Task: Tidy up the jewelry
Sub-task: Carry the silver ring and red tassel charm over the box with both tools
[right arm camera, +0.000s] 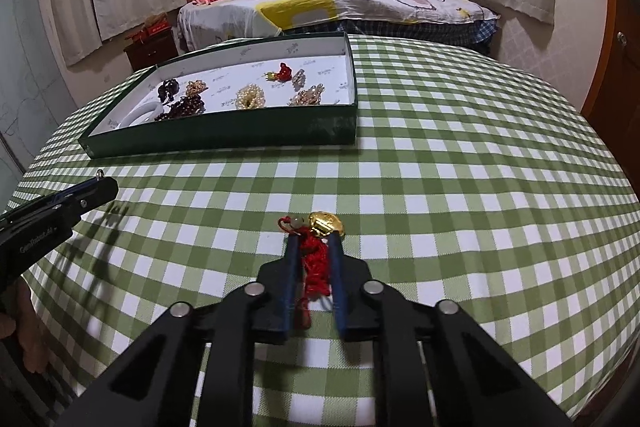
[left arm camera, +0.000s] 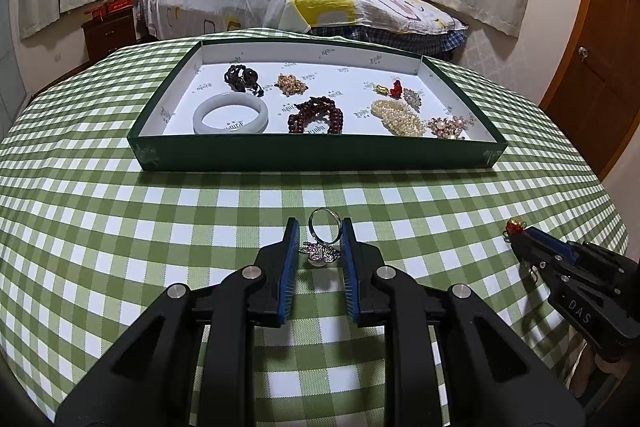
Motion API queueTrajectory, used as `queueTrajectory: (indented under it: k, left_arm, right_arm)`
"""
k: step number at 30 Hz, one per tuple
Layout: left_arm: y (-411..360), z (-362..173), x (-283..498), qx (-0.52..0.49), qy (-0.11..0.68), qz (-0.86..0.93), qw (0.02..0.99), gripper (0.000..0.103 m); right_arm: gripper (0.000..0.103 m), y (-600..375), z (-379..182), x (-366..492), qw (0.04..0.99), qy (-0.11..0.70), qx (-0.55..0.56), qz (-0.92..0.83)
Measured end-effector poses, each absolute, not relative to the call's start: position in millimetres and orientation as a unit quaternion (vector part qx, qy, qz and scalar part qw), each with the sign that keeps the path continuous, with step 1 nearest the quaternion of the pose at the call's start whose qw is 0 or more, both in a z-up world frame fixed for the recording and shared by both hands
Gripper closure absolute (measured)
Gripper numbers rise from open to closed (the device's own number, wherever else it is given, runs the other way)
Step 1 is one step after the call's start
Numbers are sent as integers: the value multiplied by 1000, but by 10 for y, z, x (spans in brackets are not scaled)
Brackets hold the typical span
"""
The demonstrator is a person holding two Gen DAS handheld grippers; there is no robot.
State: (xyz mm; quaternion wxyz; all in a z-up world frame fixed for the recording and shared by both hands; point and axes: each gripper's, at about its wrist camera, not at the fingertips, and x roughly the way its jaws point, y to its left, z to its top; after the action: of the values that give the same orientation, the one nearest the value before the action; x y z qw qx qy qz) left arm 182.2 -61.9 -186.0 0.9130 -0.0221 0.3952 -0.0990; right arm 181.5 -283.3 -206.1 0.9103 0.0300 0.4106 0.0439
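Left gripper jaws clamped on silver ring; right gripper jaws clamped on red-tasselled gold charm, above checked table; jewelry tray beyond.

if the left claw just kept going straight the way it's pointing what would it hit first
Probably the checked tablecloth just beyond the silver ring that the left claw holds, since it points down at the table. The green tray lies farther along; depth is hard to judge.
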Motion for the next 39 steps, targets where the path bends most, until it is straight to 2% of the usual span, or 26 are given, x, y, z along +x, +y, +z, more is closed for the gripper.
queueTrajectory:
  k: [8,13,24,32,39]
  left_arm:
    - [-577,-1764,1796,-26,388,-97,916,82]
    - [-571,-1508,1852,-30,362,-103,926,82]
    - [-714,-1006,2562,-32,306,-120,944,82]
    - [-925,-1164,3121,-30,316,-120,941,82]
    - [-1097,-1571,3493,-16,366,-117,923,82]
  right_arm:
    - [92,-2754,-1898,1813,919,386,42,64]
    - [92,-2714,-1619,1899,930,354,54,81]
    - [92,-2560,-1070,2539,956,275,39,100]
    - [92,-2631,-1223,3067,955,280,40,90]
    - [92,-2724,-1618,3413,940,331,35,73]
